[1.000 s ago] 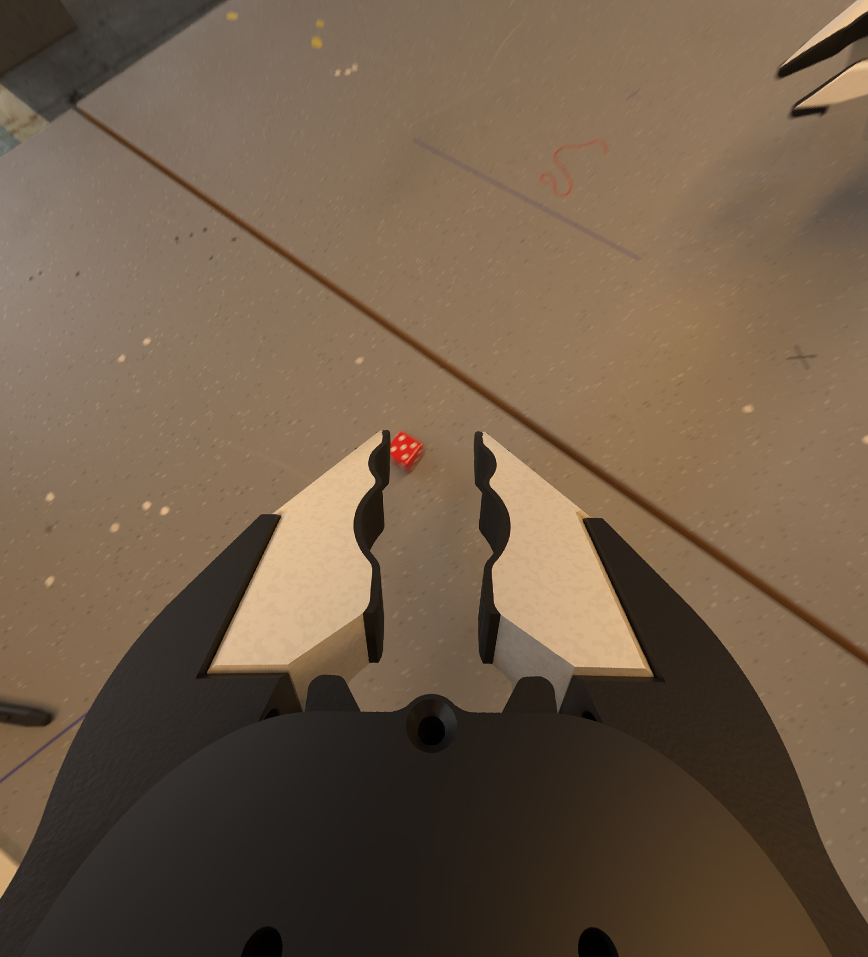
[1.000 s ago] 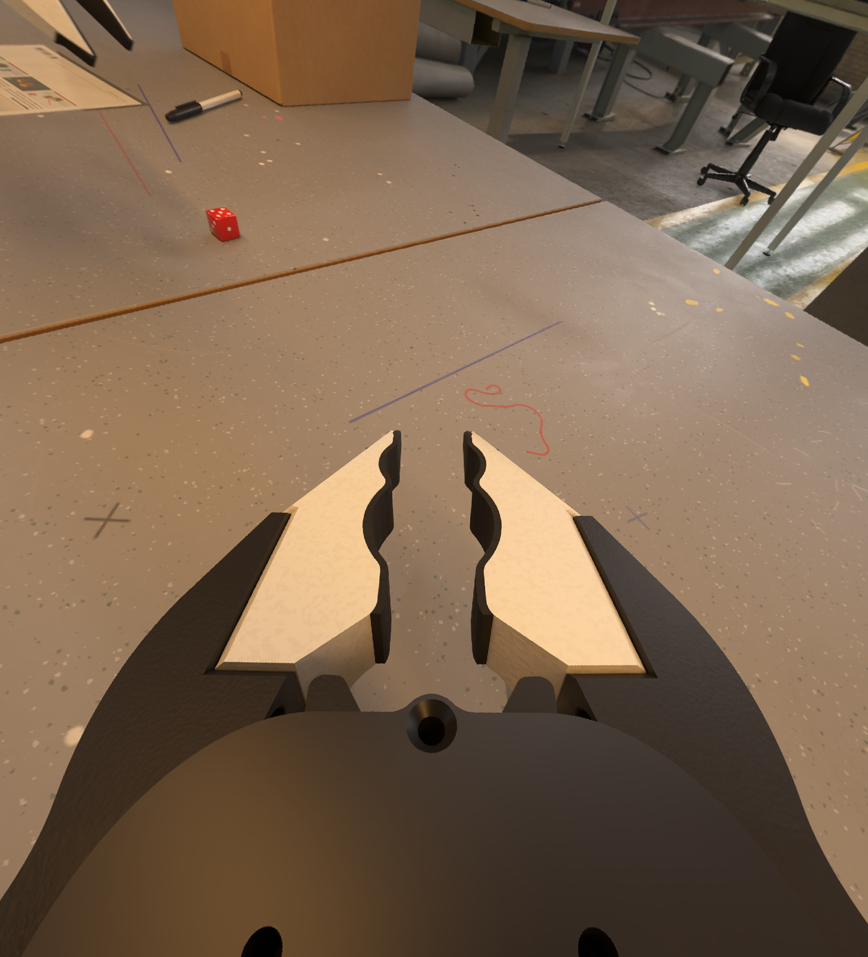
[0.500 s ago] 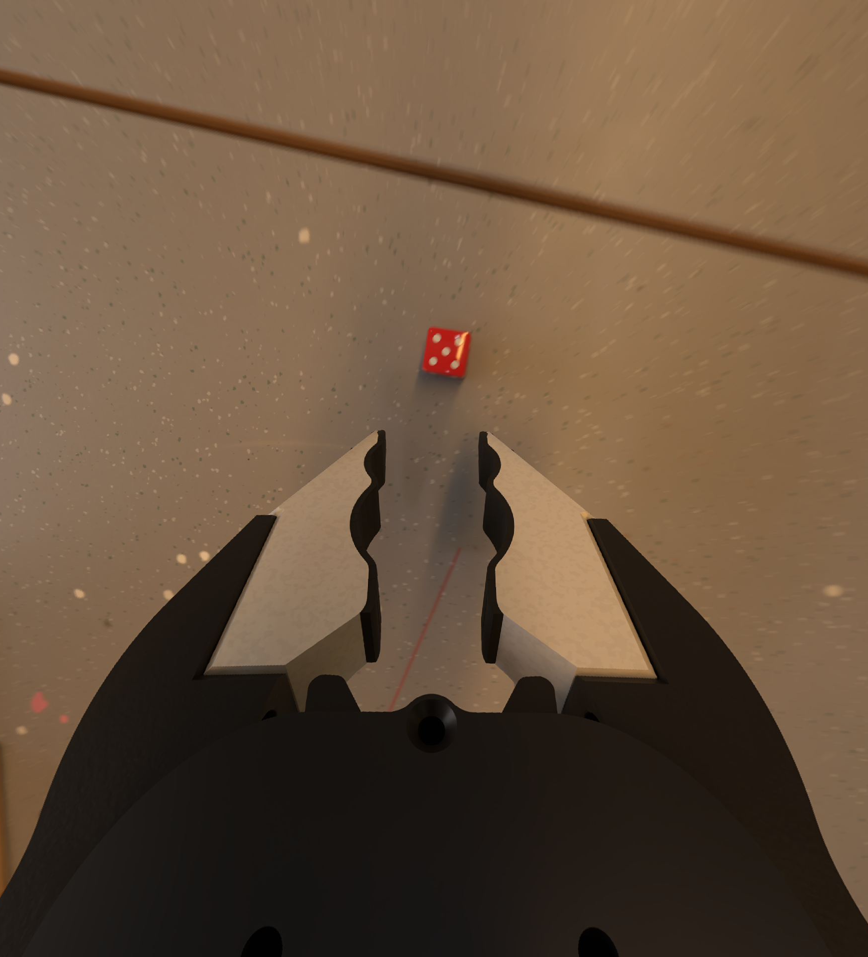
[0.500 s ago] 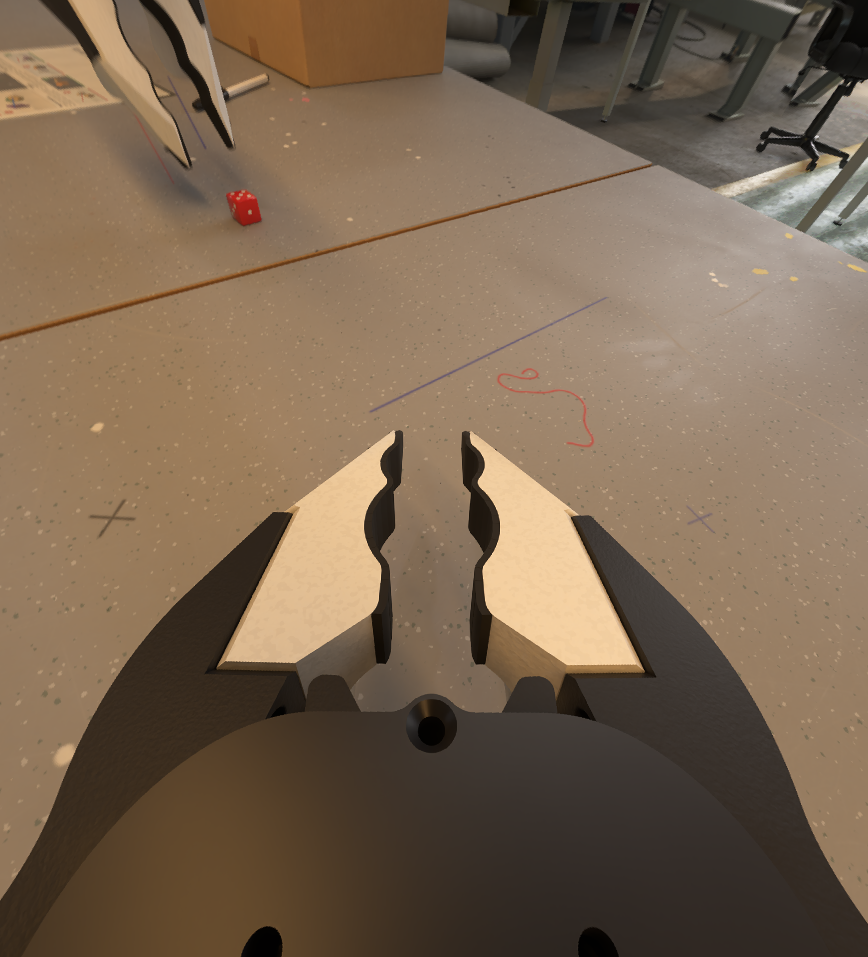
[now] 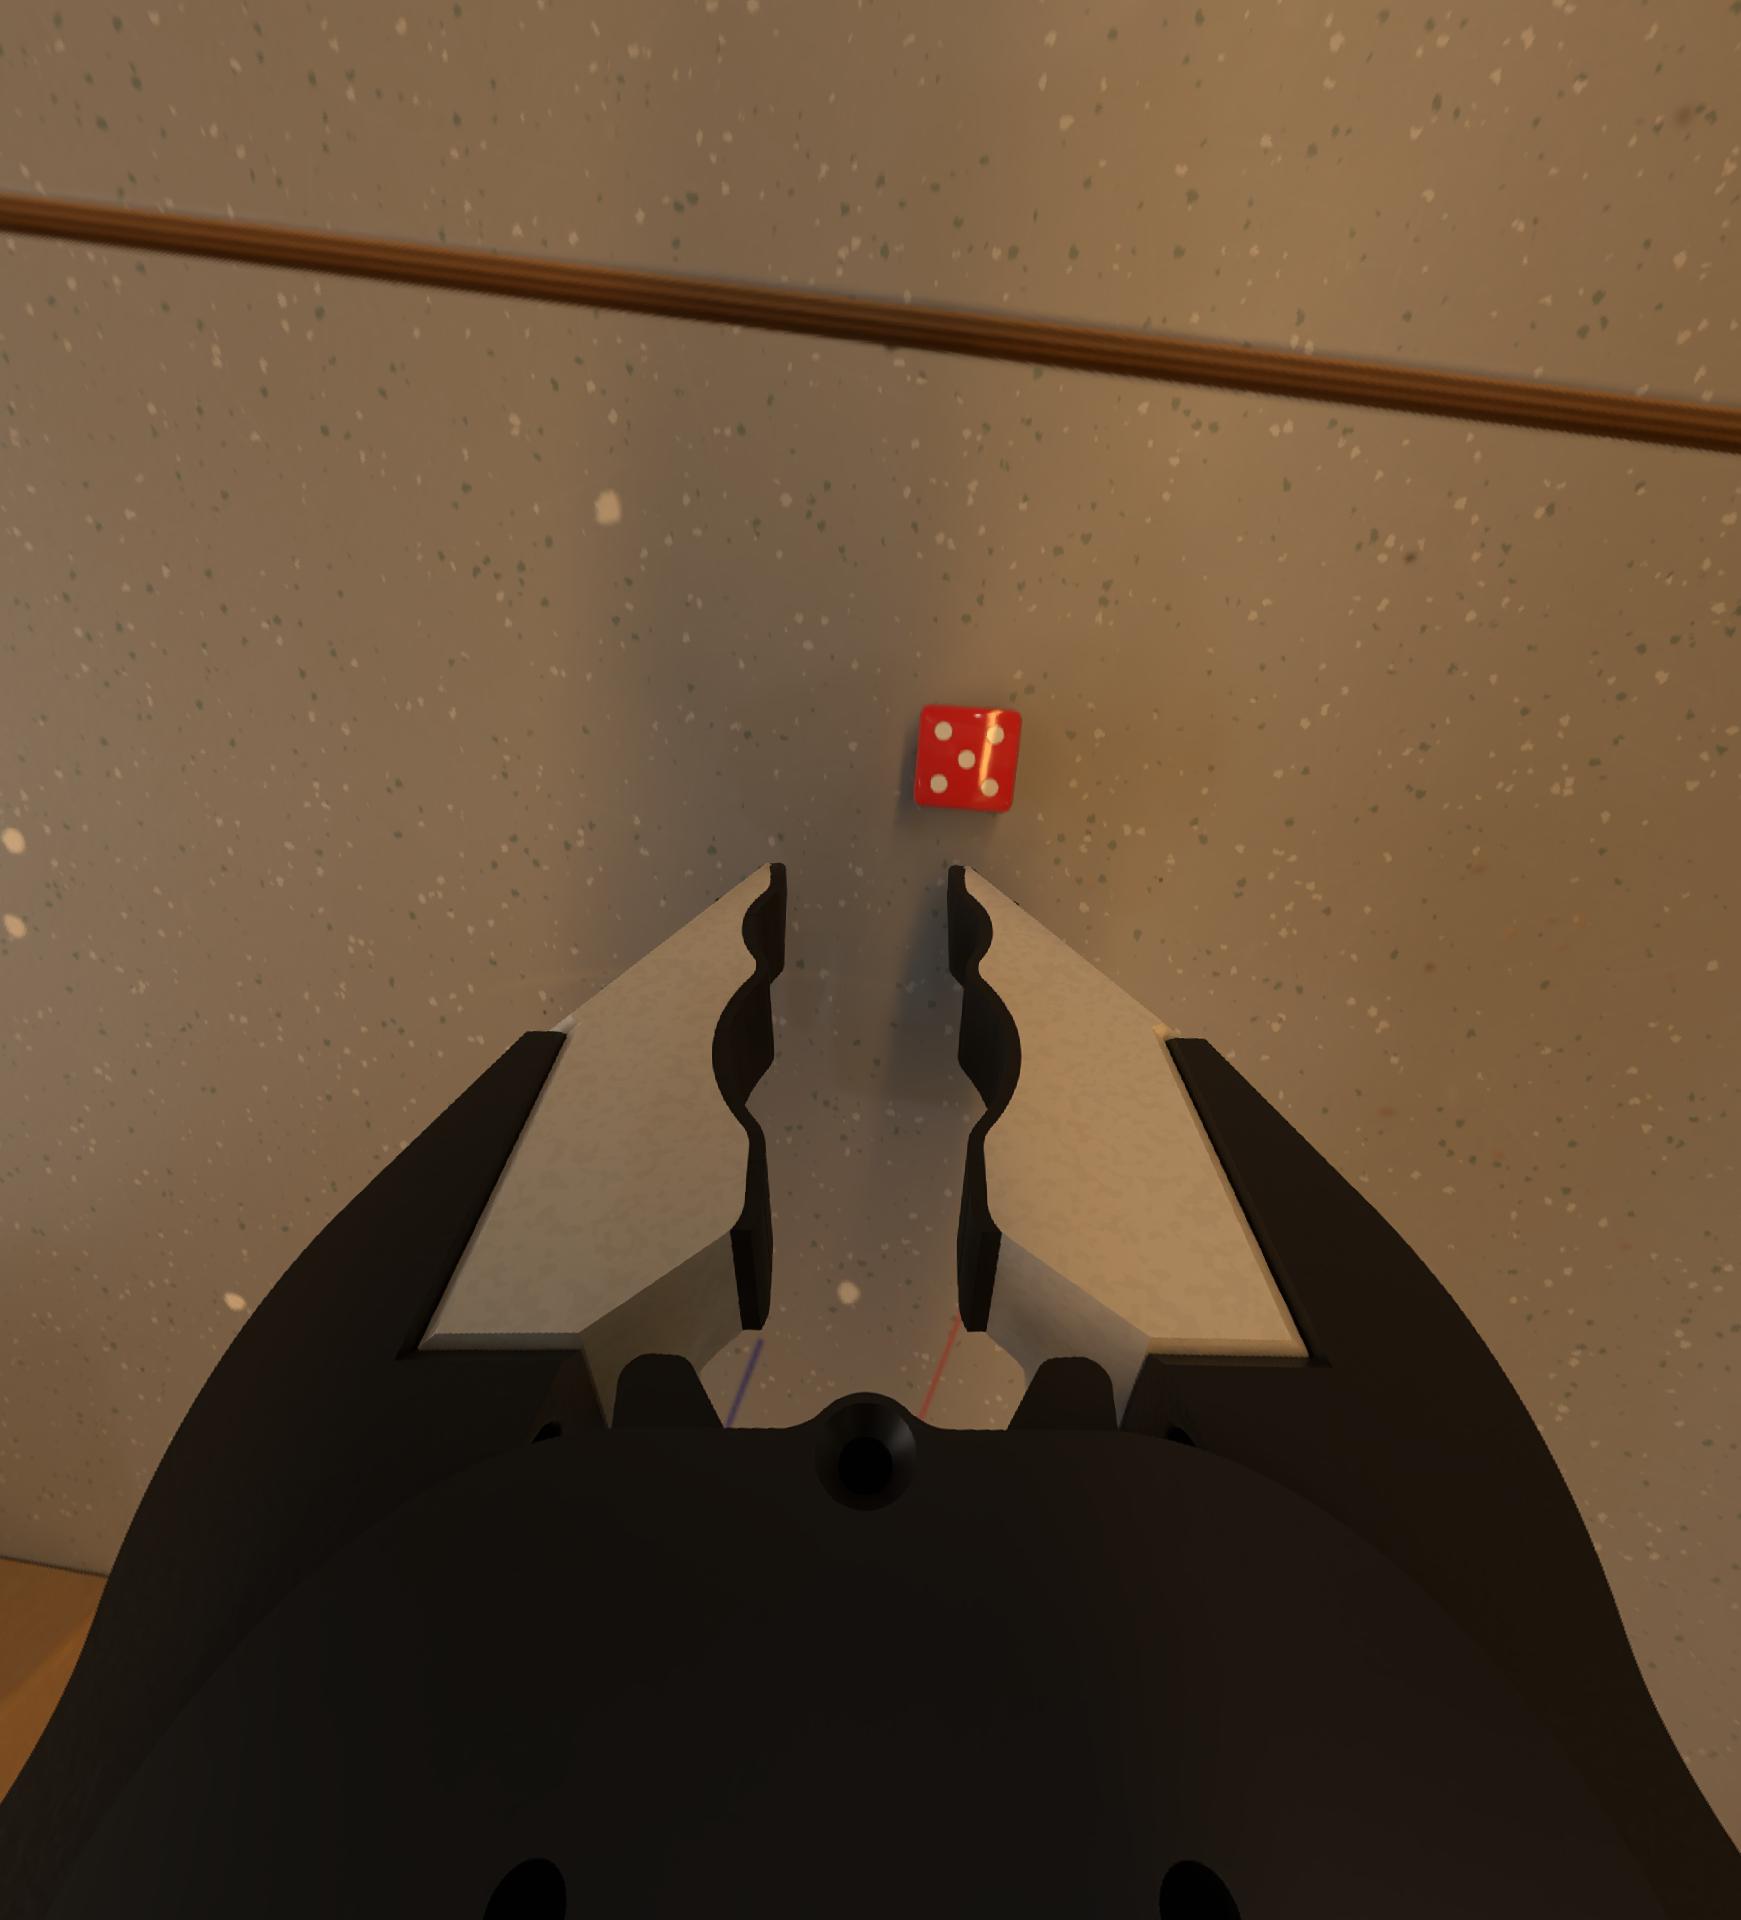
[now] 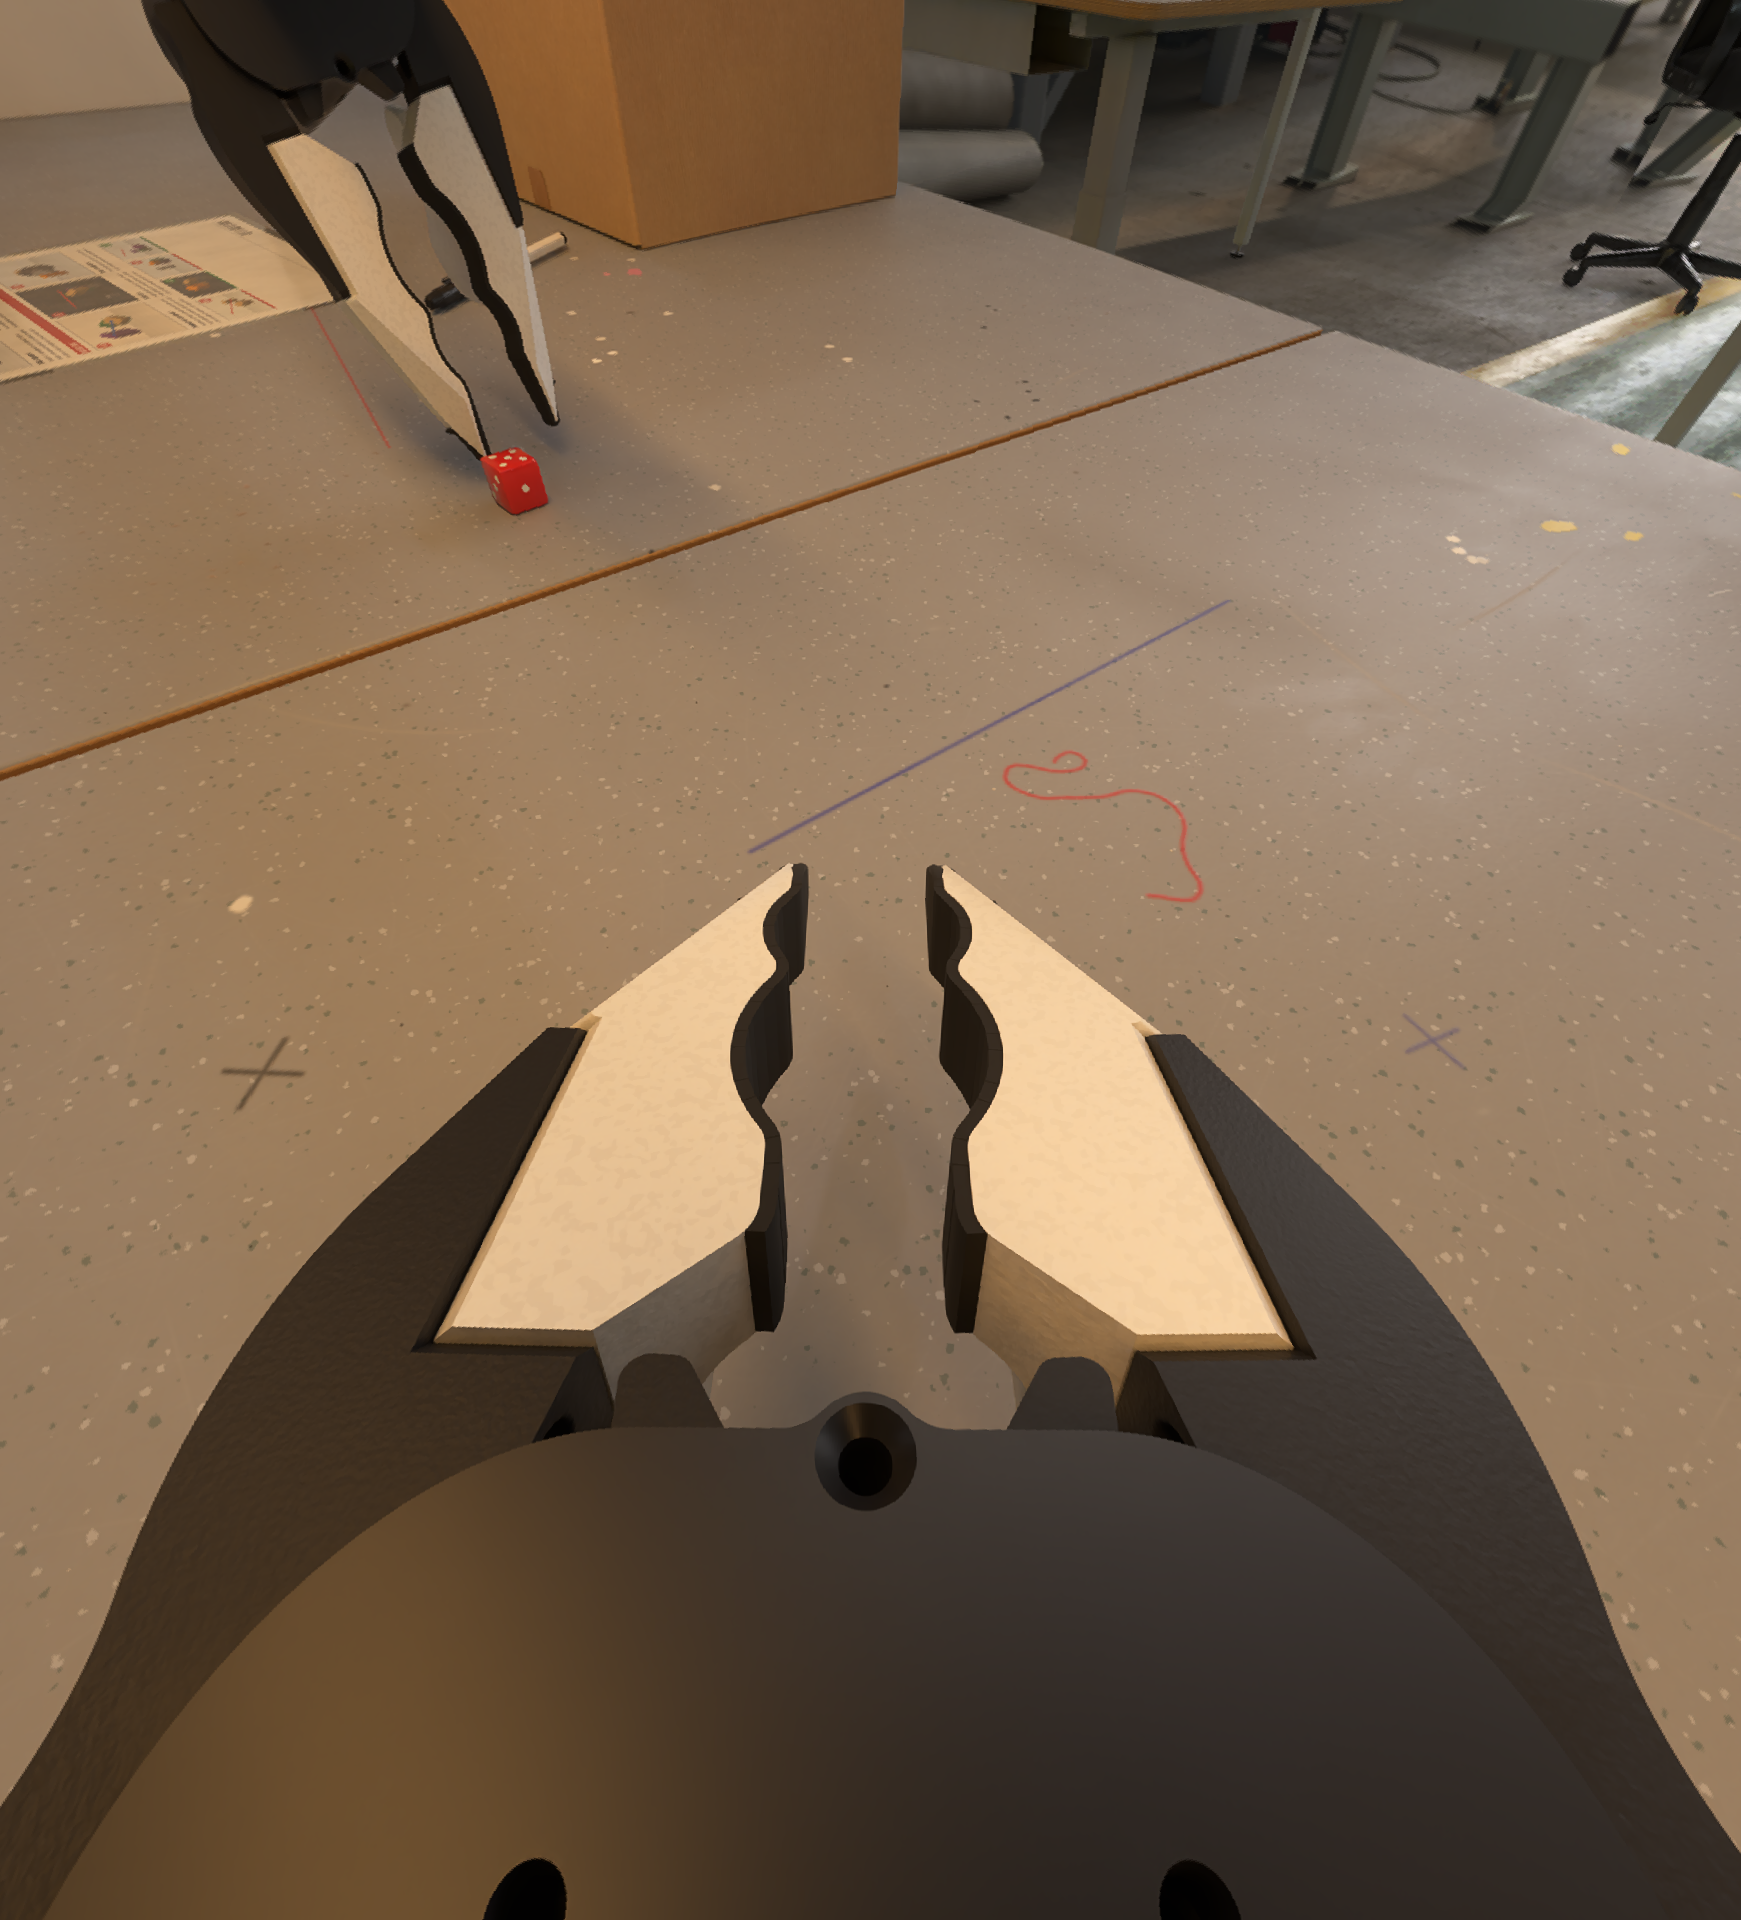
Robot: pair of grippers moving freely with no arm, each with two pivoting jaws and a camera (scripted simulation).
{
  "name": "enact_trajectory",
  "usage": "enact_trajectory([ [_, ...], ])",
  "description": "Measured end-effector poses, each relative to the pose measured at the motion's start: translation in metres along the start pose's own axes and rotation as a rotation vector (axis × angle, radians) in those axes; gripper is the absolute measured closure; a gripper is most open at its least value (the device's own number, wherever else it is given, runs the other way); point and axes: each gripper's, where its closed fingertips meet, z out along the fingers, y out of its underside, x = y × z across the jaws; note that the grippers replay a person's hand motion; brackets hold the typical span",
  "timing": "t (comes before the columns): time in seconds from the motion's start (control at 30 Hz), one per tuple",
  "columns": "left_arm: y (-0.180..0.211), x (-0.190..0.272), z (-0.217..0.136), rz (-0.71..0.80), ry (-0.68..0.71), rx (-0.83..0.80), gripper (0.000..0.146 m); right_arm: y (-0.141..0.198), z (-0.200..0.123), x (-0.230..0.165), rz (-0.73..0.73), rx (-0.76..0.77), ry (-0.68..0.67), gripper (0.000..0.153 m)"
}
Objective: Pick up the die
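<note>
The red die (image 5: 967, 757) sits on the speckled grey worktop (image 5: 326, 623), resting flat with a five-pip face turned up toward my left wrist view. It lies just ahead of my left tool (image 5: 866, 869), a little to the right of the gap between the fingertips, so it is not yet between them. From the right wrist view the same die (image 6: 515, 481) shows just beside the nearer fingertip of the left tool (image 6: 518, 436); whether that tip touches it I cannot tell. My left tool is spread moderately, wider than the die, and grips nothing, tilted steeply down at the worktop.

Beyond the die a brown seam (image 5: 845, 312) runs across the worktop. A thin red line (image 5: 941, 1377) and a thin blue one (image 5: 746, 1382) show on the surface between my left fingers near their base.

My right tool (image 6: 866, 871) is well apart from the die, on the other side of the seam (image 6: 575, 587), and has a narrower gap with nothing in it. Ahead of it lie a red scribble (image 6: 1115, 816) and a long blue line (image 6: 991, 725). Farther back stand a cardboard box (image 6: 700, 104), a printed sheet (image 6: 76, 301) and, partly hidden behind the left tool, a marker (image 6: 544, 245). An office chair (image 6: 1718, 125) stands off the worktop.
</note>
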Motion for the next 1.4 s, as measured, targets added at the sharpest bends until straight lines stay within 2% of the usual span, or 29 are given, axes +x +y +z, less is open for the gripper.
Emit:
enact_trajectory([
  [0.13,0.006,0.001,-0.005,0.0,-0.015,0.004,0.116,-0.002,-0.001,-0.001,0.0,0.018,-0.01,0.13],
  [0.33,-0.013,0.006,-0.013,0.06,-0.023,0.16,0.117,-0.009,-0.005,-0.003,0.023,0.079,-0.06,0.127],
  [0.5,-0.015,0.015,0.001,0.1,0.047,0.113,0.115,-0.01,-0.006,0.0,0.047,0.088,-0.056,0.126],
  [0.57,-0.019,0.015,0.005,0.072,0.058,0.125,0.116,-0.01,-0.006,0.0,0.044,0.082,-0.055,0.126],
  [0.67,-0.021,0.018,0.006,0.003,0.093,0.138,0.128,-0.009,-0.005,-0.002,0.029,0.076,-0.05,0.127],
  [0.7,-0.02,0.018,0.006,-0.013,0.088,0.144,0.128,-0.009,-0.005,-0.002,0.022,0.074,-0.049,0.127],
  [0.9,-0.012,0.008,-0.006,-0.088,-0.058,0.18,0.128,-0.008,-0.003,-0.01,-0.022,0.062,-0.059,0.129],
  [1.03,-0.011,-0.008,-0.054,-0.225,-0.221,0.281,0.128,-0.005,-0.003,-0.01,-0.025,0.04,-0.05,0.129],
  [1.17,-0.046,0.0,-0.116,-0.309,-0.34,0.476,0.128,-0.004,-0.004,-0.007,-0.006,0.023,-0.028,0.129],
  [1.23,-0.072,0.015,-0.134,-0.369,-0.352,0.546,0.128,-0.005,-0.005,-0.006,0.001,0.021,-0.022,0.129],
  [1.3,-0.111,0.04,-0.14,-0.422,-0.276,0.66,0.128,-0.009,-0.007,-0.007,0.006,0.032,-0.019,0.129],
  [1.4,-0.183,0.089,-0.126,-0.444,-0.016,0.903,0.128,-0.017,-0.012,-0.011,0.004,0.063,-0.029,0.129],
])
